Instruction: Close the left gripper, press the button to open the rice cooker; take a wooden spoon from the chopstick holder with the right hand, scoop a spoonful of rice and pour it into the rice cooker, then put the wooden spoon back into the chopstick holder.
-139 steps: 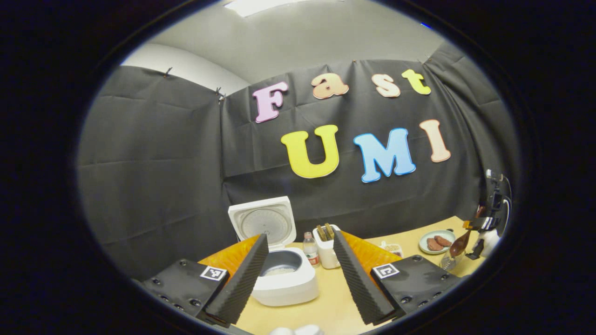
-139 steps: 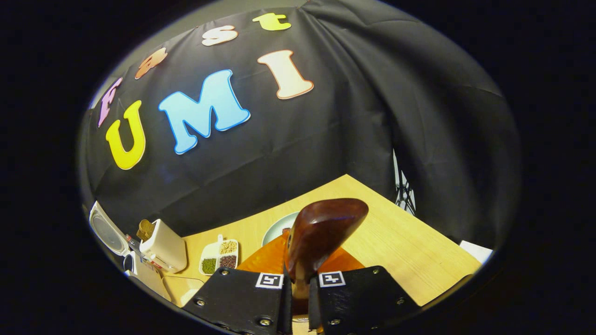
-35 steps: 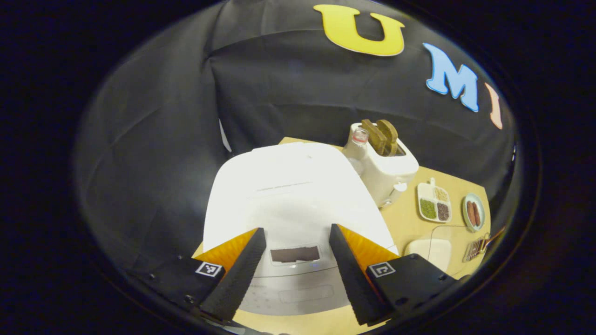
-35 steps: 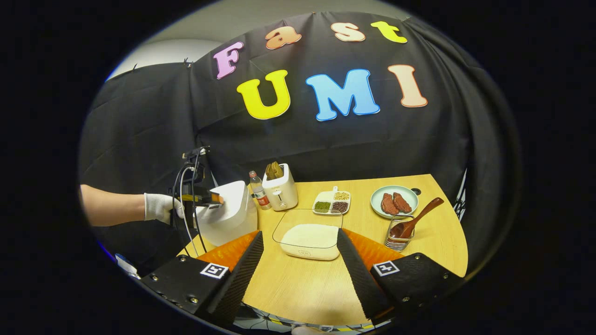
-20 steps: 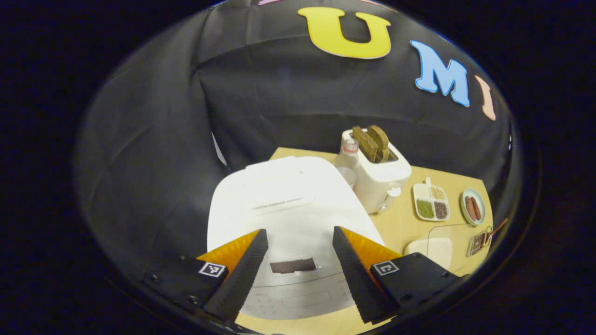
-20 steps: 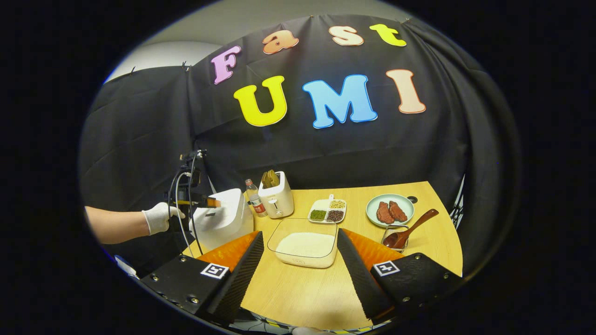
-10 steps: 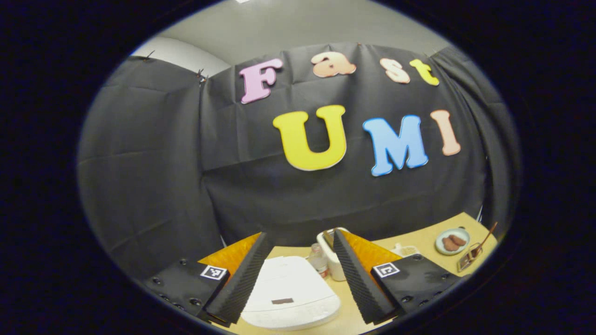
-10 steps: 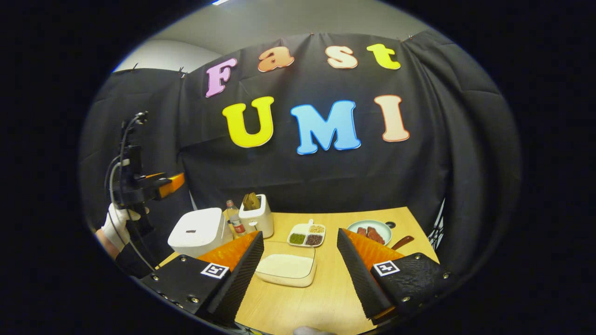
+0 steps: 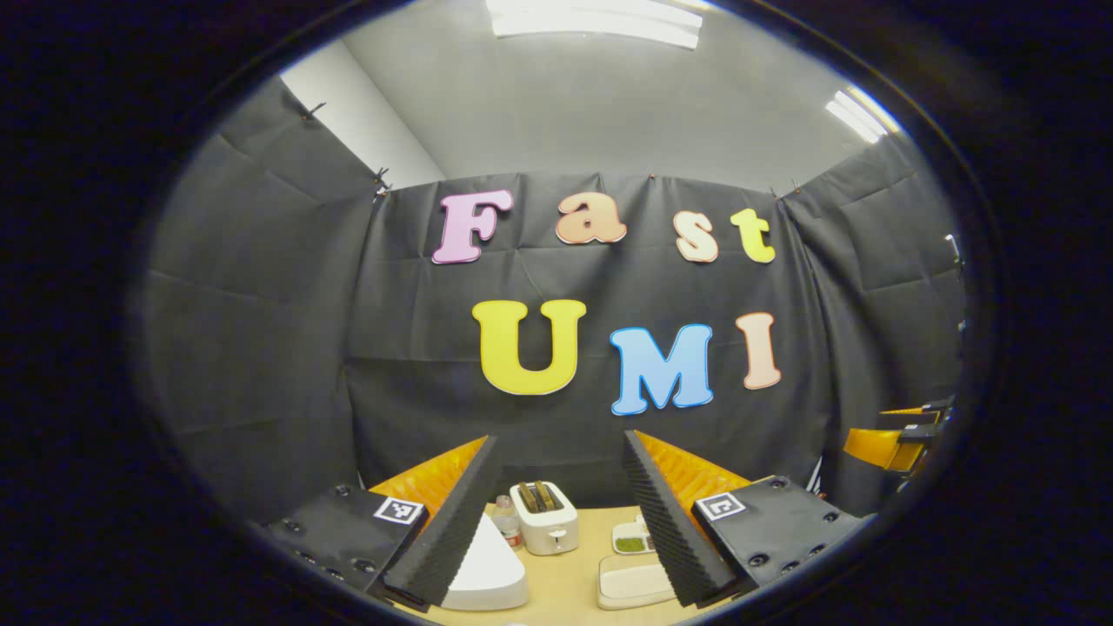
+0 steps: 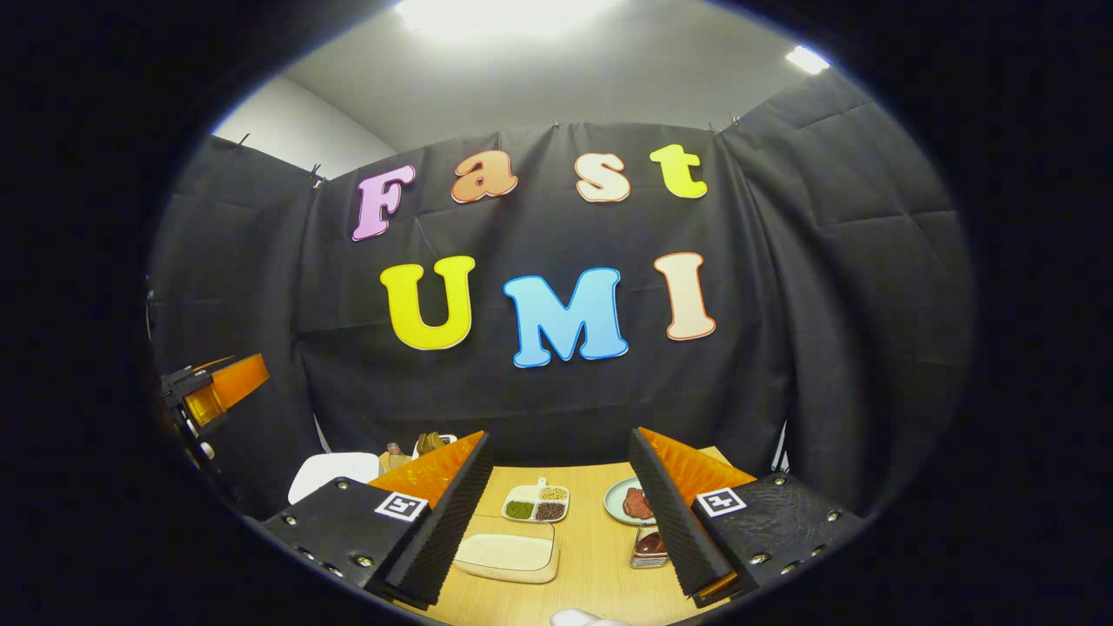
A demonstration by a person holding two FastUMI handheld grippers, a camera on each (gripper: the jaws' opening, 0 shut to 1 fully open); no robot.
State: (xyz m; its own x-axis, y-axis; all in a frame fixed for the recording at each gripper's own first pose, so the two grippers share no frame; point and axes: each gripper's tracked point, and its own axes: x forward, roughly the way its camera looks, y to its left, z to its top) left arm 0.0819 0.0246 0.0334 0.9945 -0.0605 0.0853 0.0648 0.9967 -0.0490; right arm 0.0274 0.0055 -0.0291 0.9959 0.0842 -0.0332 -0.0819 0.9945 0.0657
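Both grippers are held up high, well above the table, with nothing between their fingers. At the bottom of the left gripper view the left gripper (image 9: 556,513) stands spread wide; through the gap, low in the frame, sits the white rice cooker (image 9: 487,569) with its lid down, at the lower left beside one finger. Just right of it stand a small bottle (image 9: 505,520) and a white toaster (image 9: 544,518) with two slices in its slots. Farther right, near the other finger, lie a small divided dish (image 9: 629,539) and a pale lidded box of rice (image 9: 633,581) on the wooden table (image 9: 569,578).

At the bottom of the right gripper view the right gripper (image 10: 556,509) is likewise spread wide and empty. Between its fingers lie the box of rice (image 10: 506,556), the divided dish (image 10: 536,504) behind it, and a plate with brown pieces (image 10: 631,502) at the right. Below that plate, close against the right finger, stands the wire chopstick holder (image 10: 648,549) with the dark bowl of the wooden spoon (image 10: 650,542) inside it. The rice cooker (image 10: 333,474) peeks out at lower left, partly hidden behind the gripper body.

At the left edge of the right gripper view the other gripper shows small; how its fingers stand from there I cannot tell.
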